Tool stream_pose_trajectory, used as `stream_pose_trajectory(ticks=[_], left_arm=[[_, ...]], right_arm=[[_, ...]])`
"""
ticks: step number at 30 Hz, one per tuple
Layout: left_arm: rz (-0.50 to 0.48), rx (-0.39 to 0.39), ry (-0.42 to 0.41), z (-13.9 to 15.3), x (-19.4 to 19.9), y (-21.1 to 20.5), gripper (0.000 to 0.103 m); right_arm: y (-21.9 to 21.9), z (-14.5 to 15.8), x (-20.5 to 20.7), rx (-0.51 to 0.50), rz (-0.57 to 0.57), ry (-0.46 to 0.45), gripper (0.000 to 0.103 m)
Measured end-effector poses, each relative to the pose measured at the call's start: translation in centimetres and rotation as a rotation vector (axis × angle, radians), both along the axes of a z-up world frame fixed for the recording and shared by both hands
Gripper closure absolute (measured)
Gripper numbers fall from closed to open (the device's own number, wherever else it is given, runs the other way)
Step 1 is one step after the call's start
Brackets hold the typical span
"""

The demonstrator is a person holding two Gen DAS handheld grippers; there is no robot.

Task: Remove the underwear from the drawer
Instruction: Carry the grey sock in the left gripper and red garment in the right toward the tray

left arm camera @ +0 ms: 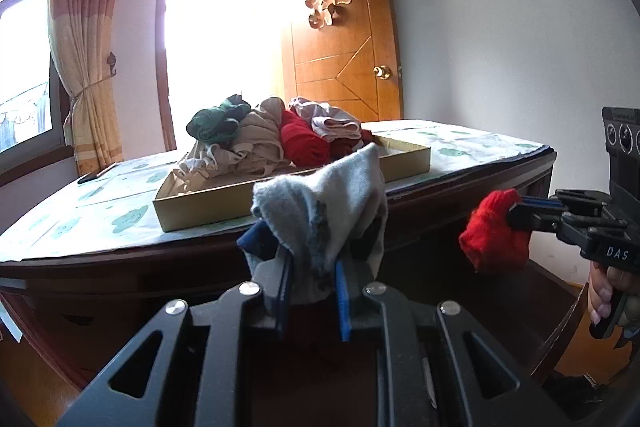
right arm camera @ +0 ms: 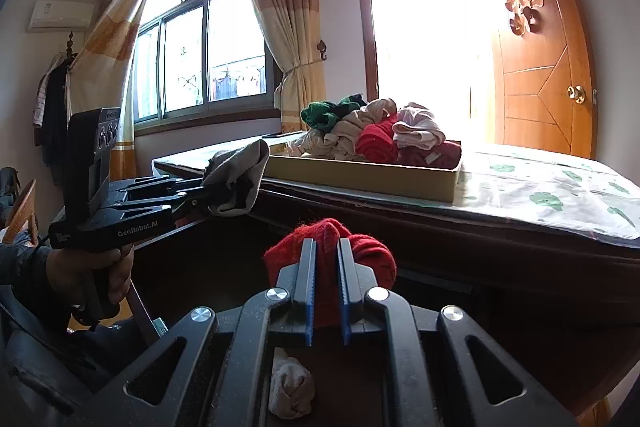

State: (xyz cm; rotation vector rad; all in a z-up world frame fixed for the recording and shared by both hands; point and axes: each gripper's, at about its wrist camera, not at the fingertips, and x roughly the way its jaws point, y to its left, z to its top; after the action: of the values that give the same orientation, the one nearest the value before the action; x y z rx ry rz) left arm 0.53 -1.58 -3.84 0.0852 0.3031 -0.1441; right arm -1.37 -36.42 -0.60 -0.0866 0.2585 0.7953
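Carrying both pieces clear of the drawer, your left gripper (left arm camera: 311, 267) pinches the grey underwear (left arm camera: 320, 203) and right gripper (right arm camera: 326, 267) the red underwear (right arm camera: 332, 255); next, release into the tray (left arm camera: 224, 205) at twelve o'clock.

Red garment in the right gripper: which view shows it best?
Left wrist. The red garment hangs side-on and unobstructed from the right gripper, whole outline visible. In the right wrist view the red garment sits between and behind the fingers, which cover its middle.
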Motion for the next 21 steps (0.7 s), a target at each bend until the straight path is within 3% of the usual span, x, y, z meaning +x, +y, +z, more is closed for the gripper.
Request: stream_pose_trajectory(ticks=[21], left_arm=[[-0.004, 0.015, -0.103, 0.3, -1.7, -0.2, 0.086]], right_arm=[[-1.6, 0.1, -0.7, 0.099, 0.009, -0.082, 0.092]])
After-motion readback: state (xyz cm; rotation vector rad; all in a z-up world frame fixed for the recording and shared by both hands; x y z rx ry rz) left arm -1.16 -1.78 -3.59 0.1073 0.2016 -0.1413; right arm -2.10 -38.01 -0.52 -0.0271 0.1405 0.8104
